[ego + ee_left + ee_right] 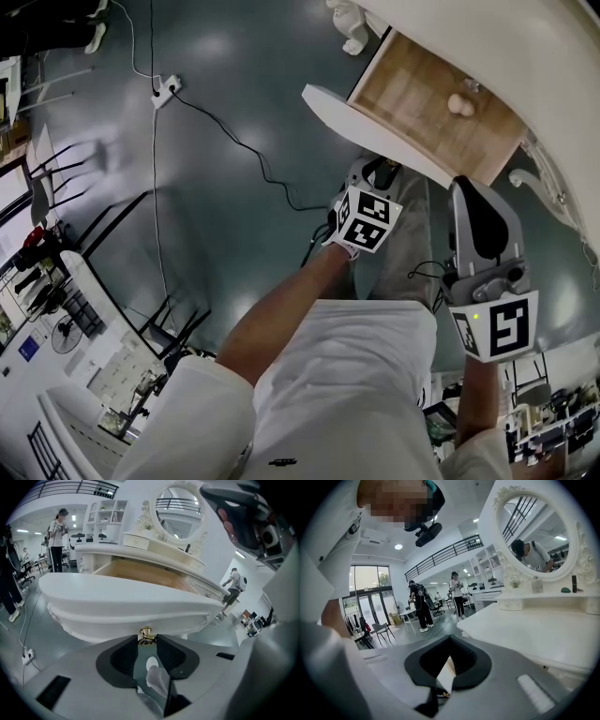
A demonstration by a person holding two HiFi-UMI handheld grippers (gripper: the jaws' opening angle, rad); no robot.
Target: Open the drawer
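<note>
brass knob (146, 633) clamped between tips of left gripper (147, 640); white drawer (422, 103) already far out of dressing table (530, 47). advice: pull straight and level, grip firm. right gripper (450, 641) closed, empty, held aside.

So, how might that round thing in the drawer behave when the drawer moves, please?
The round thing looks ball-like and lies loose on the smooth wooden bottom of the drawer, so it probably rolls. It seems small, likely light.
</note>
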